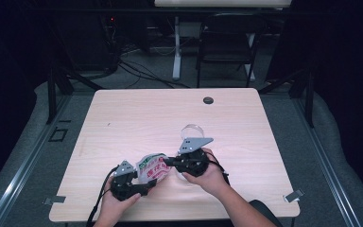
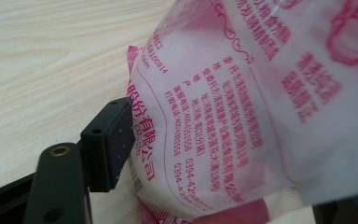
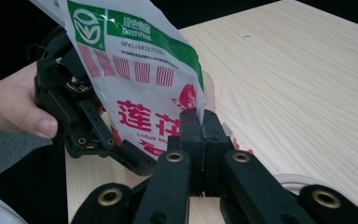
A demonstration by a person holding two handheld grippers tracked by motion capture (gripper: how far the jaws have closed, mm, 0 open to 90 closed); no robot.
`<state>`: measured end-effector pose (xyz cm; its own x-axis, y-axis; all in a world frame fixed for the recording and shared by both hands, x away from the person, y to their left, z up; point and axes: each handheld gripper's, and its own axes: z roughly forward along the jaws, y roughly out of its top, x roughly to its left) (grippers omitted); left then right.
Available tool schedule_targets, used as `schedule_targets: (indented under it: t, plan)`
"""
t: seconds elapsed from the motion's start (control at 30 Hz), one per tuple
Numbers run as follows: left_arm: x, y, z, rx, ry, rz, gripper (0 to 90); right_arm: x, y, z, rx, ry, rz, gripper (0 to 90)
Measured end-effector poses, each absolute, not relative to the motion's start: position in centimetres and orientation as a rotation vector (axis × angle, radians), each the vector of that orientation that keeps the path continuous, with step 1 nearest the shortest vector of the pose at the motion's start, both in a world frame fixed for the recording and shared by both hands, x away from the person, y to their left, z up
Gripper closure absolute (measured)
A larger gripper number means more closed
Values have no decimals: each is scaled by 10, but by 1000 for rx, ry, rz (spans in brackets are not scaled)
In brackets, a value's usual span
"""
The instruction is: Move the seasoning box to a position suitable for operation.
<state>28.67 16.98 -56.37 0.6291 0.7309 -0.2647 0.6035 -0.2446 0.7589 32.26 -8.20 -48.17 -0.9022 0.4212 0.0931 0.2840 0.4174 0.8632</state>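
A plastic food bag printed in pink, red and green hangs low over the table's front edge between the two grippers. My right gripper is shut on the bag's edge, and in the right gripper view its two jaws meet on the thin film of the bag. My left gripper is at the bag's other side. In the left gripper view one black finger stands right beside the bag without pressing into it. The other finger is hidden behind the bag.
A clear round dish sits on the wooden table just beyond the right gripper. Another pale round rim lies under the right gripper. A dark grommet is near the far edge, and a chair stands behind the table.
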Motion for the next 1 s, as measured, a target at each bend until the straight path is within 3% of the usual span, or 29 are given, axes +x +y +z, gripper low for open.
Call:
schedule_targets:
  t: [0.43, 1.0]
  plan:
    - [295, 159, -573, 2013, 1069, 195, 241, 319, -84, -483, 639, 2517, 1481, 900]
    - [300, 147, -583, 2120, 1040, 231, 241, 317, -88, -485, 664, 2507, 1457, 897]
